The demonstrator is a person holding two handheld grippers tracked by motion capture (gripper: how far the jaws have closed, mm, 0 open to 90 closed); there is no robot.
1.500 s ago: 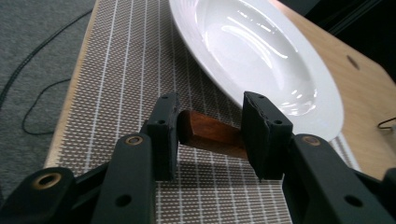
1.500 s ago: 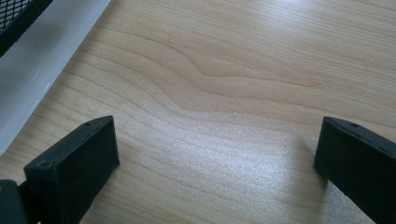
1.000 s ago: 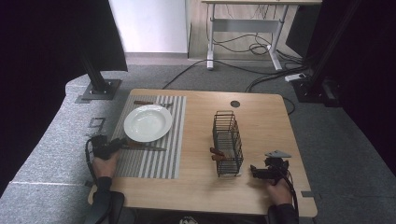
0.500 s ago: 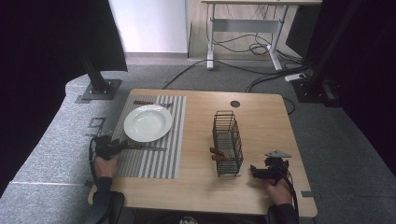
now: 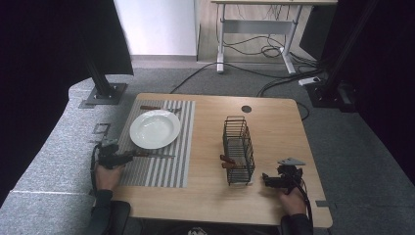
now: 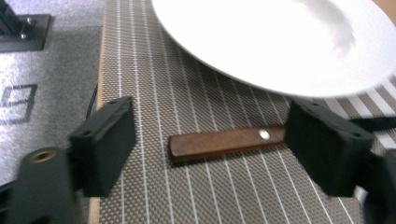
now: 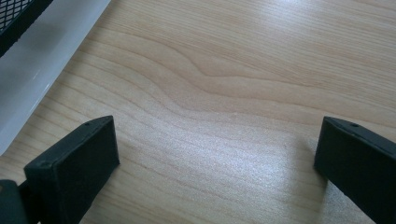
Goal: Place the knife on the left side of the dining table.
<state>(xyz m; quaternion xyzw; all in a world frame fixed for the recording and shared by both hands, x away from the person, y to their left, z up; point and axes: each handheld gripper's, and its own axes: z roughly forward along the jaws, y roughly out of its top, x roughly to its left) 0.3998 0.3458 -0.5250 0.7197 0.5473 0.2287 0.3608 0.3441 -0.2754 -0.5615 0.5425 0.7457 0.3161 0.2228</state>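
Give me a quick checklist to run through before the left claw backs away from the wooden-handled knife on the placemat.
1. Left claw let go: ok; its jaws have just been opening and stand apart on either side of the handle, pads off it.
2. Knife lying flat on the placemat: ok.
3. Knife apart from the plate: cannot tell; the blade end is hidden behind a jaw.
4. Right claw free: ok; open over bare table, nothing between the jaws.
5. Cutlery basket upright: ok, handles sticking out of it.
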